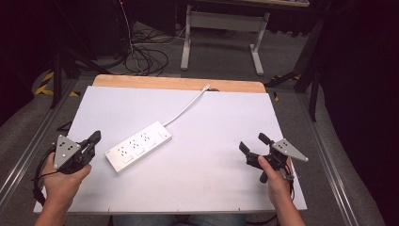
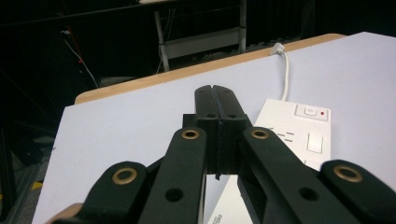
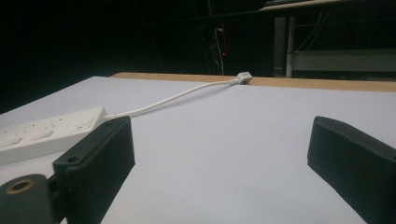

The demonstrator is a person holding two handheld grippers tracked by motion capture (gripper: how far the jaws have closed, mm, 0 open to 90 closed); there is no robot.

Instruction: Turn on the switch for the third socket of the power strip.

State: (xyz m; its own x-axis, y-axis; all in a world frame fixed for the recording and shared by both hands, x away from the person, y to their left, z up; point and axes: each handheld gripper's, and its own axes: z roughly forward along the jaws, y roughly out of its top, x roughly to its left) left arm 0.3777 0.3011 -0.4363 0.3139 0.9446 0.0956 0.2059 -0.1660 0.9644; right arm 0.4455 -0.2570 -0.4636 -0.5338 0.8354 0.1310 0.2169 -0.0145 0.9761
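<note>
We see the left claw [image 1: 95,138] with its jaws pressed together, holding nothing, poised above the white counter [image 1: 211,155]. The right claw [image 1: 254,143] has its jaws spread wide and is likewise empty. The power strip [image 1: 138,146] lies flat on the counter, just beside the left claw and well apart from the right one; its white cord [image 1: 186,109] runs to the counter's far edge.

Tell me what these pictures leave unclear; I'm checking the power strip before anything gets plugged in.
- Power strip: near end hidden behind the shut left gripper in the left gripper view.
- Socket holes: too small in the high view.
- Cable: passes over the table's far edge, its end hidden.
- Right gripper: open, empty.
</note>
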